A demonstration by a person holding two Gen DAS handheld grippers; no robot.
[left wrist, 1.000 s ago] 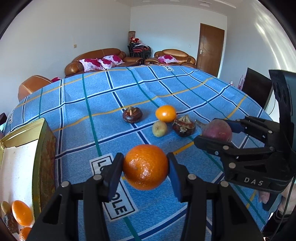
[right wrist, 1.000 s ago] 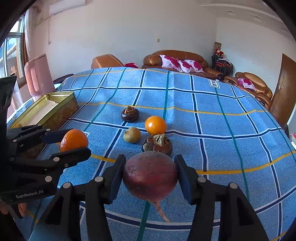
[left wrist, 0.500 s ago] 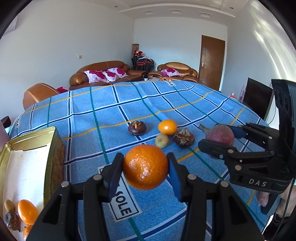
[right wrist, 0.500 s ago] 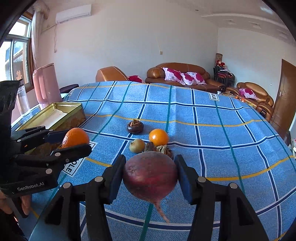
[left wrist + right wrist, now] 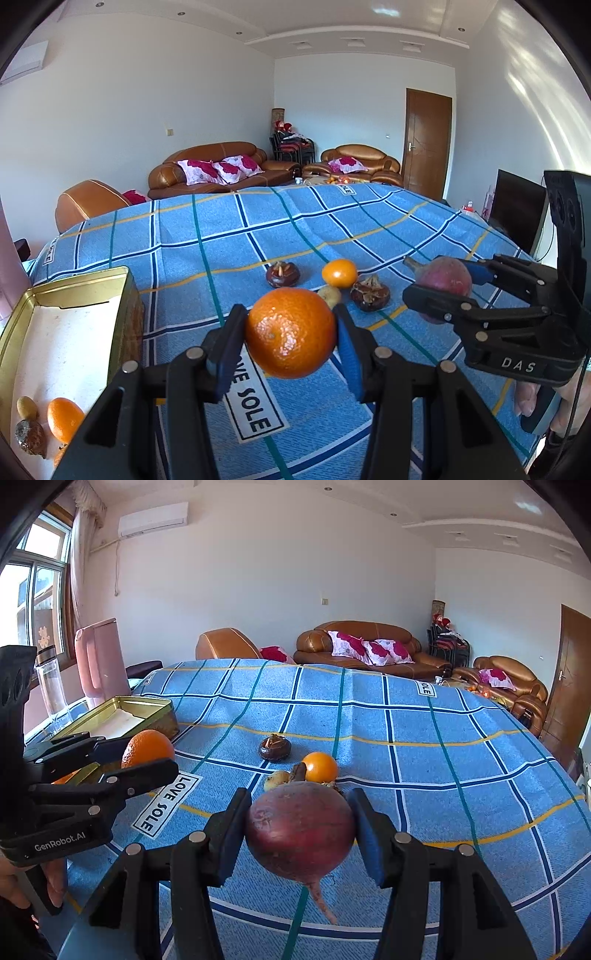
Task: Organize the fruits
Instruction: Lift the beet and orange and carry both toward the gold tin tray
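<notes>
The left gripper (image 5: 290, 334) clamps an orange (image 5: 290, 333) above the blue checked cloth (image 5: 229, 251), beside the gold tin (image 5: 127, 291). The right gripper (image 5: 300, 832) grips a purple beet (image 5: 300, 830), root hanging down.

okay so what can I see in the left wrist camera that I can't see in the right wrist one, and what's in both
Only the left wrist view looks into the gold tin: an orange and other small fruits on its white lining. It also shows a dark screen at right.

Only the right wrist view shows the window, air conditioner and pink pitcher.

Both show the left claw shut on a big orange, the right claw shut on a purple-red root, and the loose fruit on the blue checked cloth.
</notes>
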